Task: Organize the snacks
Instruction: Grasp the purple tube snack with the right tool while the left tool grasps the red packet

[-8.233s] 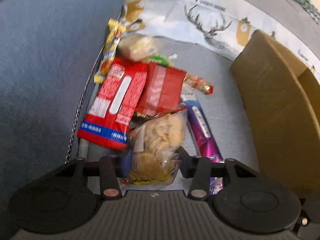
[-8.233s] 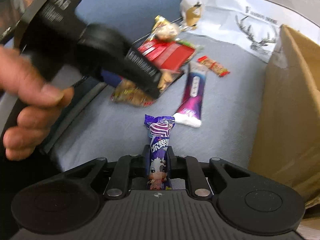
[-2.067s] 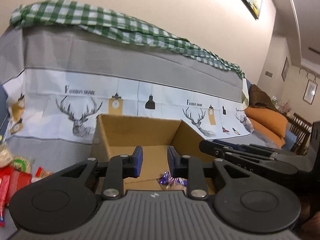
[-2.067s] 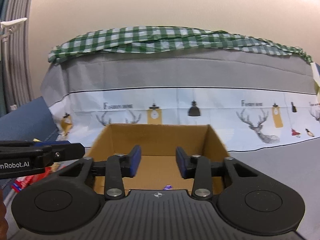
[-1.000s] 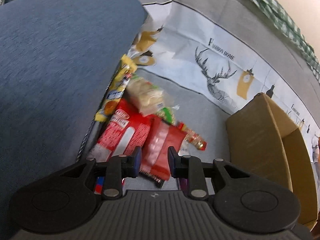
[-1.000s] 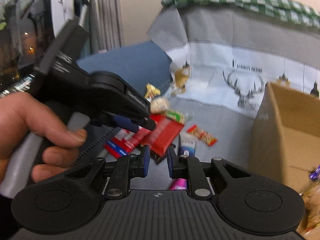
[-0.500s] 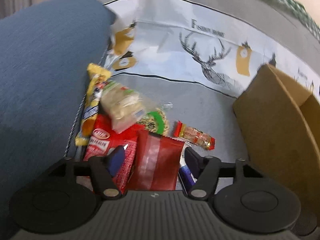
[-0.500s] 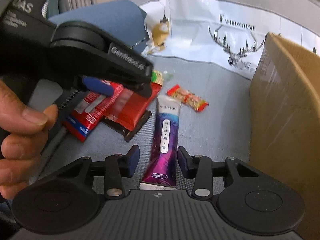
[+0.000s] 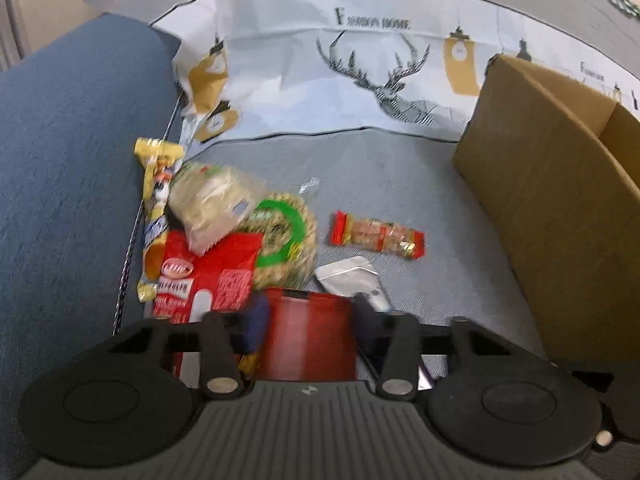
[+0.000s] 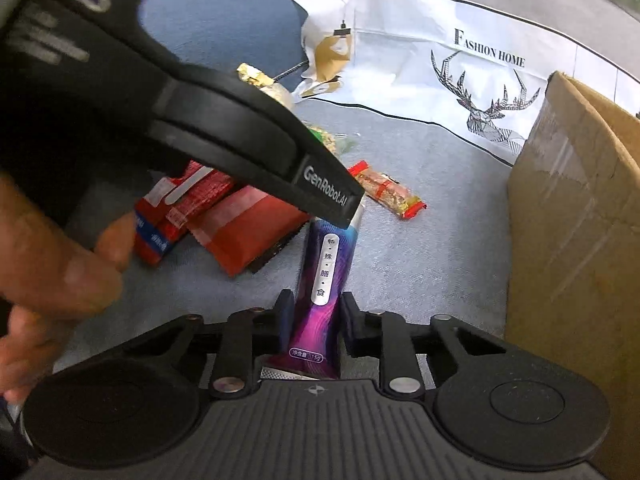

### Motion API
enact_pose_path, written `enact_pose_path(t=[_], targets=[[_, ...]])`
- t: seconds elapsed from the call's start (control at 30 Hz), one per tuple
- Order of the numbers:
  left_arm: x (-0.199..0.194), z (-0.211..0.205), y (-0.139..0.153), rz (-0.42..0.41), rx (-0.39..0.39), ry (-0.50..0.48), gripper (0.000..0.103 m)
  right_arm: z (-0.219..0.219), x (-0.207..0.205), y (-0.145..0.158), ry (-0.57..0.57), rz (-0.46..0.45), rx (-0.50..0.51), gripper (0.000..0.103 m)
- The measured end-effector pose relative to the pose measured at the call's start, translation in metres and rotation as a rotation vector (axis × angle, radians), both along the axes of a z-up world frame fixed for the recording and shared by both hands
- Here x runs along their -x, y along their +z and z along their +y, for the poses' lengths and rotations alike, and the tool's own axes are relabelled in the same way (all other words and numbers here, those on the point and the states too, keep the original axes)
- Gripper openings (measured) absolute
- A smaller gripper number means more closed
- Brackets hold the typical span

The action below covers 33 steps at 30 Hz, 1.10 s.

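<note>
Right wrist: right gripper [image 10: 313, 310] pinches glossy flat purple sachet [image 10: 325, 276].

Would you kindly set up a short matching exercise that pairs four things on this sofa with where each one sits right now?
Things:
1. purple snack tube
2. dark red packet
3. cardboard box
4. yellow candy bar

Places:
A. along the blue cushion's edge
B. between the right gripper's fingers
C. standing at the right of the seat
D. between the left gripper's fingers

Pairs: 1-B, 2-D, 3-C, 4-A
</note>
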<state>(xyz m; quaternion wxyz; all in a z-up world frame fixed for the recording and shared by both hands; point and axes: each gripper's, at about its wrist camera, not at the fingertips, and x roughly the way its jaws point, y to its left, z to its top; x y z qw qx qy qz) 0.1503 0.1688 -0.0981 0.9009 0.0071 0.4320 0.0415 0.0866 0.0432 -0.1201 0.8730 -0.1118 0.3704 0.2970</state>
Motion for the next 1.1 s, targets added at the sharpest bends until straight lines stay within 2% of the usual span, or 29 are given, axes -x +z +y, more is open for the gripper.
enact_pose_path(t=[0.07, 0.1, 0.13, 0.2, 0.5, 0.57, 0.6, 0.63, 0.7, 0.8, 0.9, 1.0, 1.1], targets=[[0.004, 0.007, 0.003, 0.003, 0.043, 0.032, 0.017, -0.004, 0.004, 0.001, 0.004, 0.010, 0.002, 0.024], [0.006, 0.011, 0.004, 0.008, 0.076, 0.047, 0.007, -0.007, 0.007, 0.003, 0.005, 0.020, 0.001, 0.023], [0.010, 0.015, 0.005, 0.011, 0.109, 0.060, 0.004, -0.011, 0.010, 0.005, 0.004, 0.028, -0.002, 0.023], [0.018, 0.019, 0.009, 0.017, 0.155, 0.077, 0.000, -0.017, 0.015, 0.008, 0.003, 0.037, -0.001, 0.023], [0.059, 0.033, 0.020, 0.062, 0.307, 0.143, 0.000, -0.038, 0.045, 0.015, -0.011, 0.078, -0.013, 0.023], [0.060, 0.030, 0.020, 0.064, 0.307, 0.129, 0.004, -0.041, 0.048, 0.015, -0.009, 0.094, -0.012, 0.023], [0.059, 0.029, 0.019, 0.069, 0.312, 0.124, 0.014, -0.042, 0.048, 0.013, -0.004, 0.110, -0.006, 0.024], [0.057, 0.027, 0.017, 0.078, 0.312, 0.124, 0.029, -0.042, 0.051, 0.012, 0.000, 0.127, -0.002, 0.024], [0.053, 0.022, 0.013, 0.096, 0.280, 0.131, 0.047, -0.042, 0.051, 0.009, 0.006, 0.132, 0.007, 0.027], [0.043, 0.010, 0.006, 0.131, 0.249, 0.115, 0.061, -0.039, 0.050, 0.008, 0.009, 0.131, 0.010, 0.031], [0.035, -0.004, -0.002, 0.165, 0.176, 0.074, 0.067, -0.037, 0.046, 0.006, 0.006, 0.131, 0.008, 0.035], [0.030, -0.014, -0.010, 0.190, 0.087, 0.050, 0.067, -0.034, 0.042, 0.004, 0.007, 0.112, 0.013, 0.036], [0.029, -0.015, -0.011, 0.188, 0.086, 0.040, 0.067, -0.034, 0.037, 0.003, 0.004, 0.108, 0.010, 0.037]])
